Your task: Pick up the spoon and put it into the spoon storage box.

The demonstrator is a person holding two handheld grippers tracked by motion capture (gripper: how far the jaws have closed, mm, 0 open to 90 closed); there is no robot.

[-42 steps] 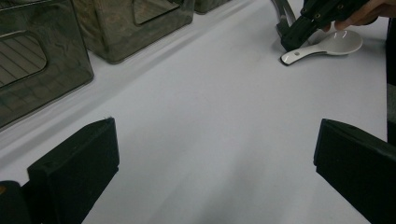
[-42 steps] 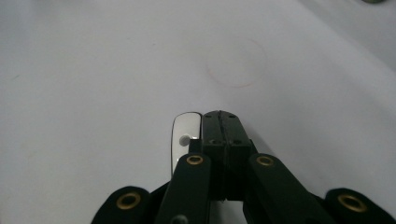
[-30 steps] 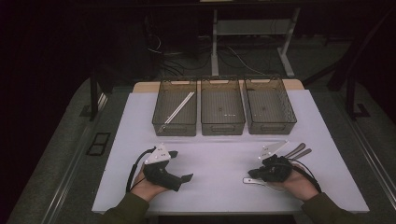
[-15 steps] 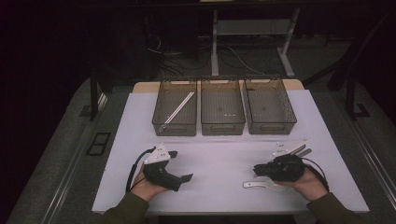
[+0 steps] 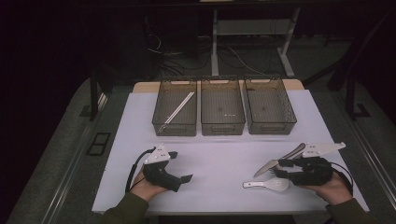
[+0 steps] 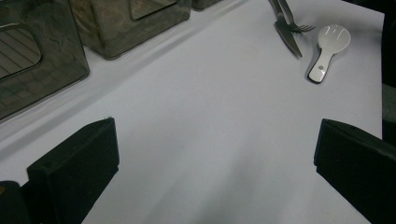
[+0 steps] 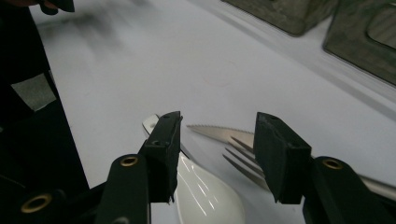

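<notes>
Beneath the half-open right claw (image 7: 217, 154) lies the fork (image 7: 243, 156).

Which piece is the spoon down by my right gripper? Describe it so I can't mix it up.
Start at the white table top, near edge, by the right gripper. The spoon lies nearest the person: short, glossy white, with a broad bowl. The knife and fork beside it are slim grey metal.

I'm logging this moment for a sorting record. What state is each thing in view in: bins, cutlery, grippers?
Left bin: holds chopsticks.
Middle bin: empty.
Right bin: empty.
White spoon: lying loose on the table.
Knife: lying on the table.
Fork: lying beside the knife.
Left gripper: open, holding nothing.
Right gripper: jaws have just been opening, nothing gripped.
</notes>
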